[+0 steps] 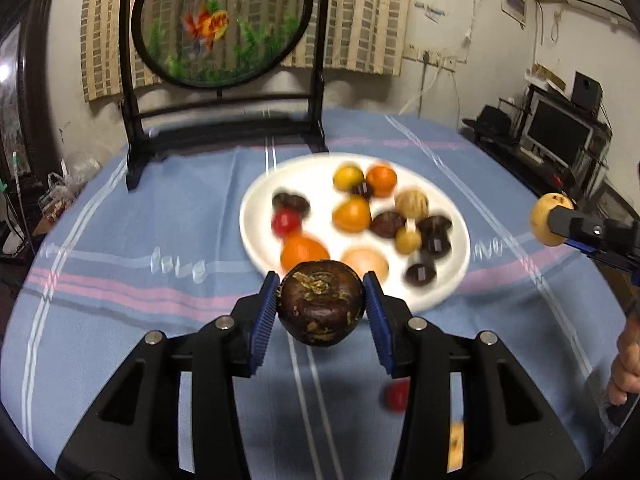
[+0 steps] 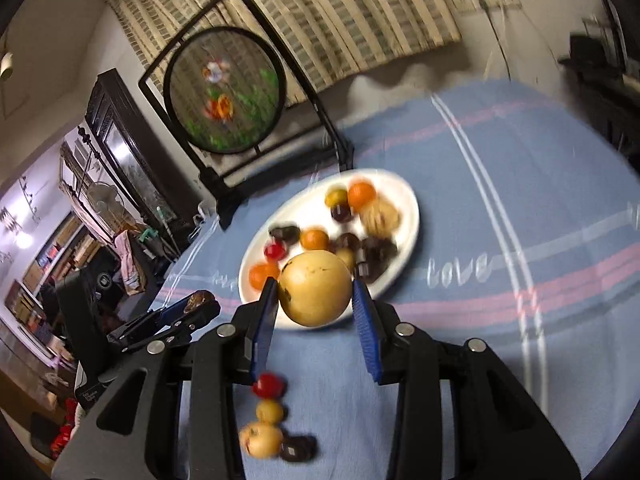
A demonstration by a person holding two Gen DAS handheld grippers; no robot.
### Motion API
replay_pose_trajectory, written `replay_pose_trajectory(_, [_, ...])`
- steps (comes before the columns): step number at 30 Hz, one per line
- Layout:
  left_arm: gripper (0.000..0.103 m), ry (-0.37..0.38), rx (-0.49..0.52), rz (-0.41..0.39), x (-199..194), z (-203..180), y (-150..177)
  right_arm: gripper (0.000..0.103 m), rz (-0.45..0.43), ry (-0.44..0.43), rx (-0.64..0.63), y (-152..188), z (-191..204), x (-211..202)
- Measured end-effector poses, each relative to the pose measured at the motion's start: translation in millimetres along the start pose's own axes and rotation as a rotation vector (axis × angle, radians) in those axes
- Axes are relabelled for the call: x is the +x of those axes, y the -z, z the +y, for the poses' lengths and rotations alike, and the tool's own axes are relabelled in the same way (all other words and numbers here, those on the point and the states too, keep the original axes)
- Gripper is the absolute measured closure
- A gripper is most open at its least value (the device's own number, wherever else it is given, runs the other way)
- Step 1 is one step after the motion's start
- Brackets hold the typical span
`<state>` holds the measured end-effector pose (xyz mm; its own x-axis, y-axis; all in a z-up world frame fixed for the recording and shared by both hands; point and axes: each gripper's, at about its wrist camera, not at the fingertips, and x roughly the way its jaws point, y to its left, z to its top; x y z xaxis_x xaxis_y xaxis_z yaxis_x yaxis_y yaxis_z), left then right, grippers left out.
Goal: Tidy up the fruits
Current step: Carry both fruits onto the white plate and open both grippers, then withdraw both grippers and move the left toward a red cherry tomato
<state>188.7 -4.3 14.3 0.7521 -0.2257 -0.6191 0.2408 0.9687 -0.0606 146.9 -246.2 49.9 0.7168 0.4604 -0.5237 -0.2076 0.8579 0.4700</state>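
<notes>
Centrally, a white plate (image 1: 256, 236) held oranges, dark fruits and a red one. Below, at six o'clock, the left gripper (image 1: 321, 308) clamped a brown fruit (image 1: 320, 309); the right gripper (image 2: 315, 300), angled downward, squeezed a yellow fruit (image 2: 315, 288).

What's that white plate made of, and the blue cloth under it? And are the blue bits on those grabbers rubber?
Plate: probably glazed ceramic, or maybe melamine; it looks smooth, glossy white, though blurred. Cloth: woven fabric, likely cotton; matte, with woven stripes and soft creases. Blue pads: they look like ribbed rubber or soft plastic, with fine ridges visible, set on matte black plastic arms. Which exactly, the look can't settle.
</notes>
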Motion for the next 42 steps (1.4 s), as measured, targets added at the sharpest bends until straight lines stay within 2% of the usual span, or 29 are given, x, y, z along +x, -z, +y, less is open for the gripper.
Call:
replay_pose_trajectory(5, [0.059,0.013,-0.076,-0.008,28.7,7.5,-41.4,0.065,-0.024,-0.024,-0.074,-37.8,31.7,20.9])
replay_pose_trajectory(9, [0.059,0.028,-0.082,0.031,57.7,3.8,-42.2,0.065,0.014,-0.041,-0.082,-50.6,38.2,63.7])
replay_pose_trajectory(12, [0.059,0.028,-0.054,0.074,80.0,1.2,-37.9,0.065,0.066,-0.015,-0.076,-53.2,30.9,105.1])
replay_pose_trajectory(15, [0.059,0.029,-0.031,0.094,93.8,-2.3,-36.6,0.065,0.120,0.047,-0.090,-51.1,18.9,140.2])
replay_pose_trajectory(22, [0.058,0.015,0.014,0.097,104.5,-9.7,-39.8,0.065,0.162,0.121,-0.096,-45.2,0.2,165.7])
replay_pose_trajectory(25, [0.056,0.011,0.012,0.102,106.7,-8.5,-39.0,0.064,0.170,0.128,-0.104,-44.1,-0.5,173.5])
replay_pose_trajectory(28, [0.041,0.002,0.005,0.093,104.6,-6.3,-40.4,0.063,0.195,0.139,-0.110,-43.0,-0.9,179.9])
replay_pose_trajectory(29, [0.036,-0.005,0.003,0.086,103.3,-5.3,-41.1,0.055,0.199,0.145,-0.109,-42.5,-1.1,180.6])
replay_pose_trajectory(30, [0.035,-0.007,0.002,0.084,102.7,-4.6,-41.6,0.037,0.200,0.150,-0.109,-42.8,-1.8,180.9])
replay_pose_trajectory(32, [0.035,-0.007,-0.005,0.082,100.7,-1.7,-42.6,0.036,0.161,0.164,-0.110,-44.6,-1.7,174.2])
replay_pose_trajectory(38, [0.032,-0.009,-0.042,0.073,94.1,11.0,-46.7,0.036,0.090,0.133,-0.118,-55.9,7.4,145.3])
replay_pose_trajectory(42, [0.031,0.002,-0.054,0.062,82.4,12.6,-44.9,0.032,0.043,0.079,-0.098,-61.9,19.8,114.6])
